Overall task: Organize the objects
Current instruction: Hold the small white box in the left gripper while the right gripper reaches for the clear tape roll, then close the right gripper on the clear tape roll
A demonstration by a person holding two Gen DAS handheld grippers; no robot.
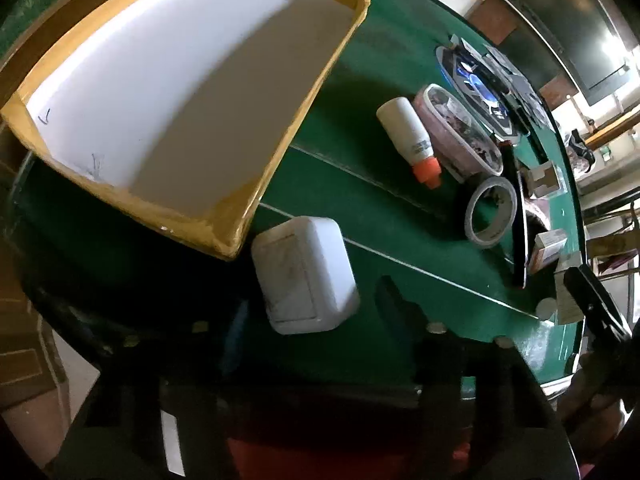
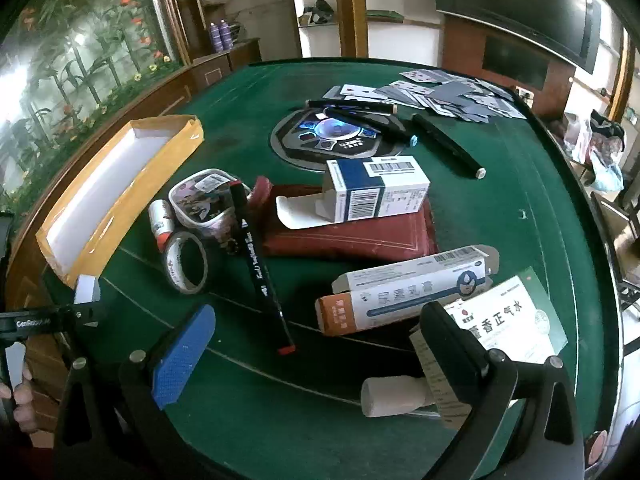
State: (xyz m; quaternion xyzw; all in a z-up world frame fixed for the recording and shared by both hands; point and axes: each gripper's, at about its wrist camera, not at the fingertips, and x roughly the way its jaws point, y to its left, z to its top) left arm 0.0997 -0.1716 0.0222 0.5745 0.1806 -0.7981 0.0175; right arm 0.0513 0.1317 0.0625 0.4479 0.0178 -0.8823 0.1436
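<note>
A white square plastic box [image 1: 304,276] sits between the fingers of my left gripper [image 1: 310,308], which is shut on it, just off the near corner of the cardboard tray [image 1: 180,80]. The tray has a white lining and nothing in it. From the right wrist view the same box [image 2: 86,290] shows at the tray's [image 2: 112,184] near end, above the left gripper [image 2: 80,314]. My right gripper [image 2: 318,316] stands open over the green table [image 2: 248,392], with nothing between its fingers. A small white bottle [image 2: 392,396] lies by its right finger.
Right of the tray lie an orange-capped bottle [image 2: 160,218], a tape roll [image 2: 186,262], a clear container [image 2: 204,200] and a black pen [image 2: 260,264]. Farther right are a red case [image 2: 352,236], three medicine boxes [image 2: 376,192] and scattered cards [image 2: 448,96].
</note>
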